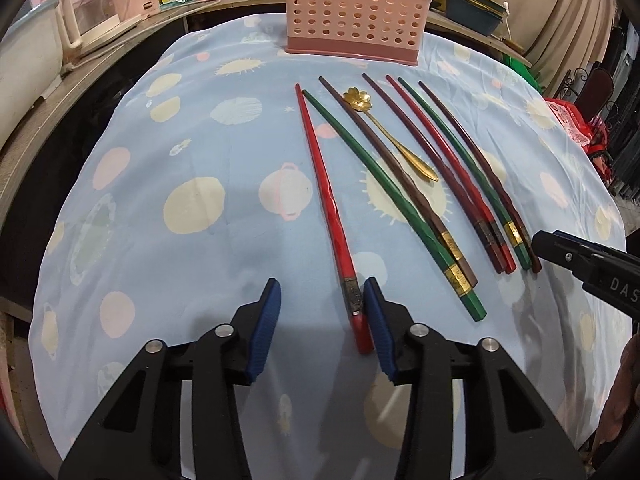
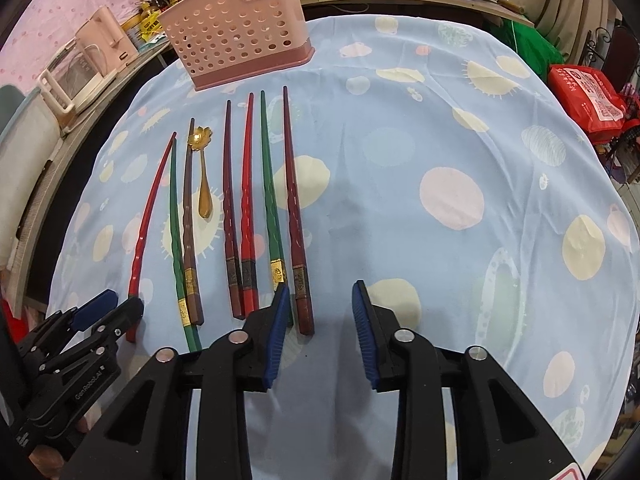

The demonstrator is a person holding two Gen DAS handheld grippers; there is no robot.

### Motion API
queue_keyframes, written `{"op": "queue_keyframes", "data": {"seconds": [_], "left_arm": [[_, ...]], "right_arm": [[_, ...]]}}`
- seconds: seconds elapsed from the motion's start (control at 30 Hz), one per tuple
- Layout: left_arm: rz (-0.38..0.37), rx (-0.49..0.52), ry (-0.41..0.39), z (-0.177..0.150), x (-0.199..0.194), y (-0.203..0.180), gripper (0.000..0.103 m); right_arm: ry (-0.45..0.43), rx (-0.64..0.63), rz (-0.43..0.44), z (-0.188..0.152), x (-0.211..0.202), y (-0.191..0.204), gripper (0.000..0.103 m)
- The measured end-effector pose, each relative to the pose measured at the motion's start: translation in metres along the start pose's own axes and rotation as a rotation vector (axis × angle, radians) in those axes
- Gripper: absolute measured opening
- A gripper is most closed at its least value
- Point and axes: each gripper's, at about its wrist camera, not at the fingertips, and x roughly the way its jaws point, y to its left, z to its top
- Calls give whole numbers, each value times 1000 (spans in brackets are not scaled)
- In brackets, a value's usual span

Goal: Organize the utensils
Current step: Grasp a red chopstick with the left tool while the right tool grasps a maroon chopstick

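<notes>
Several red, green and brown chopsticks (image 1: 404,184) (image 2: 248,208) lie side by side on the blue patterned cloth, with a gold flower-headed spoon (image 1: 384,132) (image 2: 203,176) among them. A pink perforated utensil basket (image 1: 352,12) (image 2: 240,32) stands at the far edge. My left gripper (image 1: 322,312) is open over the near end of the leftmost red chopstick (image 1: 324,200), whose end lies against the right finger. My right gripper (image 2: 320,316) is open, with the butt of the rightmost brown chopstick (image 2: 296,216) just inside its left finger. Each gripper shows in the other's view (image 1: 580,264) (image 2: 96,316).
A white appliance (image 1: 100,12) (image 2: 76,76) and bottles stand on the counter at the back left. A teal tub (image 1: 472,8) sits behind the basket. A red bag (image 2: 588,96) is off the table's right edge. The cloth (image 2: 440,200) stretches right of the chopsticks.
</notes>
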Motion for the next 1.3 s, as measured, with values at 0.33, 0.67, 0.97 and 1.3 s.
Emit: {"op": "queue_keyframes", "data": {"seconds": [0.33, 0.67, 0.97, 1.3], "left_arm": [[-16, -22, -4, -1, -1, 8, 27], [-42, -49, -5, -3, -3, 19, 11], [-74, -78, -3, -5, -9, 25, 7], [-81, -85, -78, 2, -48, 30, 7]], "right_arm": [[4, -32, -12, 4, 12, 9, 18], [-16, -65, -43, 2, 13, 11, 8], [-23, -43, -7, -1, 3, 8, 7], [-116, -23, 46, 6, -44, 8, 7]]}}
